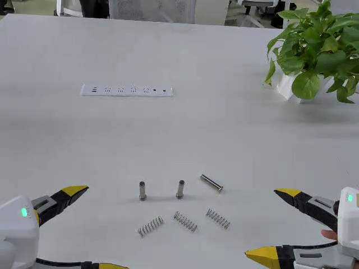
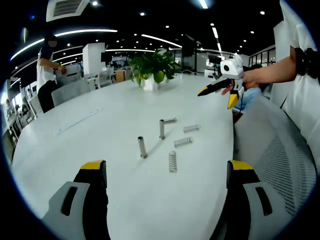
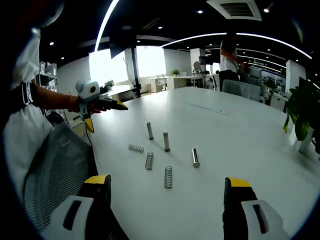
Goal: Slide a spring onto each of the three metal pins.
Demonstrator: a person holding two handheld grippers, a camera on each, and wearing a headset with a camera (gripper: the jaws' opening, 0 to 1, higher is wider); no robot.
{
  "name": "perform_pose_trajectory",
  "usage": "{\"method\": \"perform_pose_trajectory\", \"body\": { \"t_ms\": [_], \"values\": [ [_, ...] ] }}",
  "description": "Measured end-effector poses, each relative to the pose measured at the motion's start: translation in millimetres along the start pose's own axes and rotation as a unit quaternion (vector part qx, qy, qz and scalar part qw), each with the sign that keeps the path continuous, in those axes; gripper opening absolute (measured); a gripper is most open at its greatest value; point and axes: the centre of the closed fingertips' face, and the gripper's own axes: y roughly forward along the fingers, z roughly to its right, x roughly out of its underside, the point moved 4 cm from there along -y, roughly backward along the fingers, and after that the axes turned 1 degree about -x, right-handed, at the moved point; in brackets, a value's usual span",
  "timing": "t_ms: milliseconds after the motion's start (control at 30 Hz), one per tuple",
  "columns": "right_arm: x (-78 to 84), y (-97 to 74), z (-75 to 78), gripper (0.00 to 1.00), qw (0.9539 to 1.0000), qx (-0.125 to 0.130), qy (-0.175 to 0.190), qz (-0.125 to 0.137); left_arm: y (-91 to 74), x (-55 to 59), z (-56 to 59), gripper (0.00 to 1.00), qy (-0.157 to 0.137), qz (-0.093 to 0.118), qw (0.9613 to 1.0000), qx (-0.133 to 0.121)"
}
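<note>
My left gripper [image 1: 106,228] sits near left, jaws spread wide, yellow tips pointing right. My right gripper [image 1: 261,223] mirrors it near right, jaws just as wide, tips pointing left. The two are well apart. My right hand [image 2: 250,77] grips its gripper with the forearm stretched forward.

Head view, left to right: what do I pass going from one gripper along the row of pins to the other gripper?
left gripper → left upright pin → middle upright pin → lying pin → right gripper
</note>
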Motion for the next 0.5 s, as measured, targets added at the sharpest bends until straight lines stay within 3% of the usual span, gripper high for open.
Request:
{"method": "perform_pose_trajectory", "body": {
  "t_ms": [500],
  "values": [
    [-6.6,5.5,5.0,0.92,1.0000,-0.003,-0.003,-0.007,1.5,-0.6,1.2,0.99,-0.004,0.001,1.0000,0.002]
  ]
}}
